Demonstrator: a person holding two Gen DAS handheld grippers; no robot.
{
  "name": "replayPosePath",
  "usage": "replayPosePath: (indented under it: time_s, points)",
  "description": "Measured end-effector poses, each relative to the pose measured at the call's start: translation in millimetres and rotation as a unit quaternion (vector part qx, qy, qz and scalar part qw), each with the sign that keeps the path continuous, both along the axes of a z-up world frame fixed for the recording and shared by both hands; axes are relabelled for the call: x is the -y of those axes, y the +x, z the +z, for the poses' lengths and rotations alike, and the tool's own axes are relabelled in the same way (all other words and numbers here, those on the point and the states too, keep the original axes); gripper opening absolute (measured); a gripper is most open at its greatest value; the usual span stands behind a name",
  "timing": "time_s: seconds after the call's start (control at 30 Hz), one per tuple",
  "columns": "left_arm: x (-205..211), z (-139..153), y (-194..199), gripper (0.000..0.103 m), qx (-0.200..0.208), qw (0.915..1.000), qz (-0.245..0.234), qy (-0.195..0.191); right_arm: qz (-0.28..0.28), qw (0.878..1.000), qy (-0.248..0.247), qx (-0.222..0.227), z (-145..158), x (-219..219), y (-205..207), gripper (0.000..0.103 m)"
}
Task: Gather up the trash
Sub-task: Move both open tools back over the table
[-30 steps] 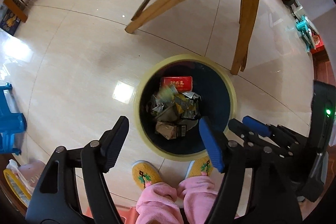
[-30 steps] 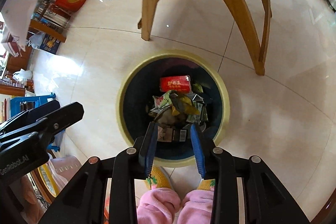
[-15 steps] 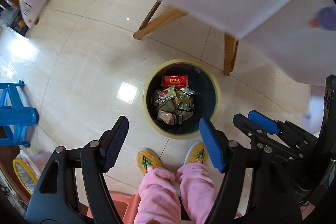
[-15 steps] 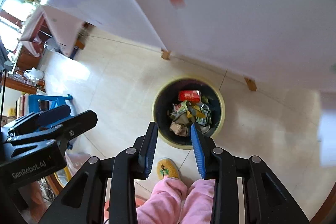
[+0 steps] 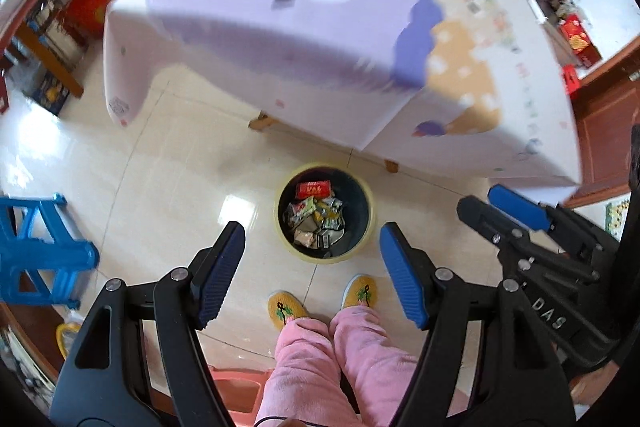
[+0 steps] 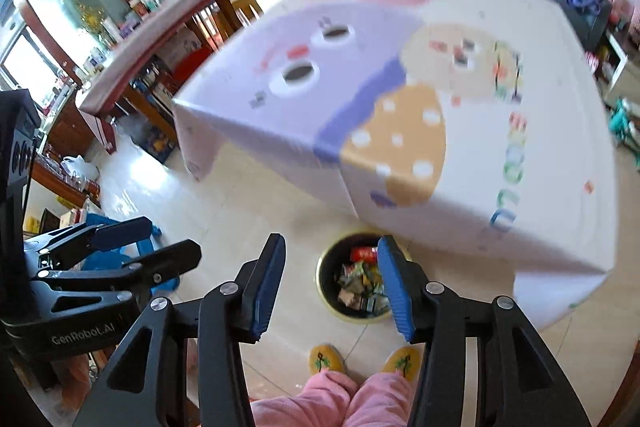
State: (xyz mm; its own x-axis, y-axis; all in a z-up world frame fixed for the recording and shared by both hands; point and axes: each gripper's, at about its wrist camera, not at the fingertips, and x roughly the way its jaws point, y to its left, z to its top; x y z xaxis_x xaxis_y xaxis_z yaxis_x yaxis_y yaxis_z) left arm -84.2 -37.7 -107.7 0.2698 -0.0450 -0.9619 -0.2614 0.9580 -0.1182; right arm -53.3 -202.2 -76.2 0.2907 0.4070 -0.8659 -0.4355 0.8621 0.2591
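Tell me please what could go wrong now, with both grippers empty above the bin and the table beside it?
1. The trash bin stands partly under the hanging tablecloth, so a later drop from above might catch the cloth's edge and miss.
2. Small scraps on the table look blurred, so a grasp could miss them.
3. The left gripper and the opening right gripper are close and could bump.

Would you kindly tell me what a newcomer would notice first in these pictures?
The lilac, orange and white patterned tablecloth fills the upper half of both views. Below its near edge, on the cream tiled floor, stands a yellow-rimmed round bin full of crumpled wrappers, just ahead of yellow slippers.
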Motion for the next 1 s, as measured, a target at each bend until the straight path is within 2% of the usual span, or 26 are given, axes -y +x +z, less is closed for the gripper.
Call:
replayPosePath:
  time_s: [0.27, 0.37, 0.53, 0.77, 1.0]
  points:
    - [2, 87, -2, 0.067, 0.056, 0.998, -0.029, -0.001, -0.018, 0.998, 0.011, 0.057, 78, -8, -6, 0.05]
    - [-1, 113, -1, 0.067, 0.079, 0.9961, -0.039, 0.007, -0.021, 0.996, 0.008, 0.083, 106, -7, -11, 0.056]
    - [-7, 153, 4, 0.067, 0.117, 0.9919, -0.048, 0.014, -0.04, 0.991, 0.009, 0.126, 143, -3, -14, 0.057]
    - [-11, 193, 13, 0.067, 0.156, 0.9859, -0.059, 0.017, -0.062, 0.987, 0.017, 0.148, 176, 4, -11, 0.06]
    - [-10, 216, 26, 0.067, 0.178, 0.9805, -0.076, 0.031, -0.078, 0.984, 0.018, 0.16, 195, 15, 17, 0.062]
